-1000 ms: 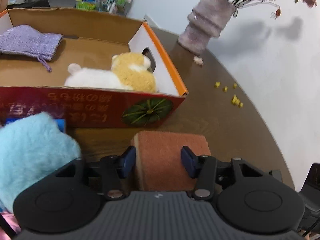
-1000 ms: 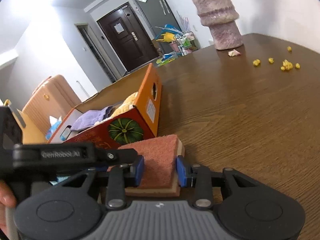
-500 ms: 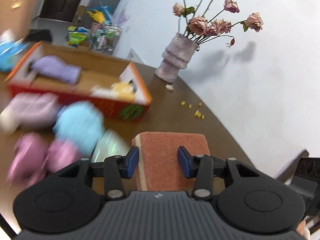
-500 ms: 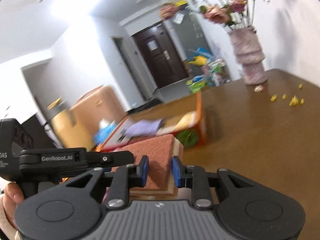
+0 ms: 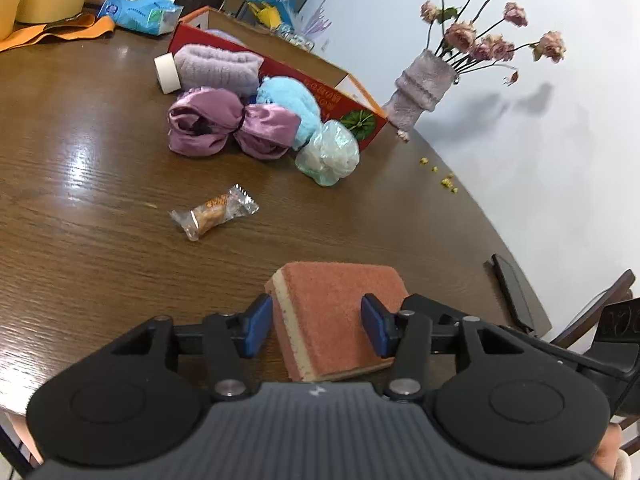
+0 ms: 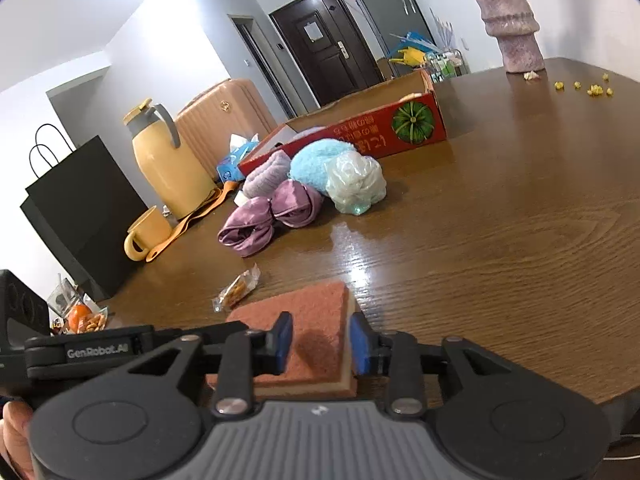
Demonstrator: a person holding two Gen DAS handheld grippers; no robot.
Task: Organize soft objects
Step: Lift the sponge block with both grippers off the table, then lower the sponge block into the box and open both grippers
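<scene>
An orange sponge (image 5: 332, 304) with a pale yellow layer sits tilted between both grippers, low over the near table edge. My left gripper (image 5: 316, 330) has one pad against its yellow side and the other on its orange face. Its jaws are opening, with the sponge between them. My right gripper (image 6: 320, 340) pinches the same sponge (image 6: 312, 308) from the other side, and its jaws are also opening. Far off stands the red cardboard box (image 5: 280, 60). Piled in front of it are a lilac towel roll (image 5: 218, 68), a light blue fluffy cloth (image 5: 288, 102), a purple satin piece (image 5: 224, 124) and a pale green mesh ball (image 5: 328, 152).
A wrapped snack (image 5: 214, 212) lies mid-table and a white tape roll (image 5: 166, 74) is by the pile. A vase of dried roses (image 5: 424, 84), yellow crumbs (image 5: 444, 178) and a dark phone (image 5: 510, 292) are on the right. A yellow jug (image 6: 168, 164), mug (image 6: 146, 232) and black bag (image 6: 80, 208) stand on the left.
Both grippers have drawn back from the box together, carrying the sponge. The box and soft pile now sit far ahead. The pads squeezed tighter midway and have since eased apart.
</scene>
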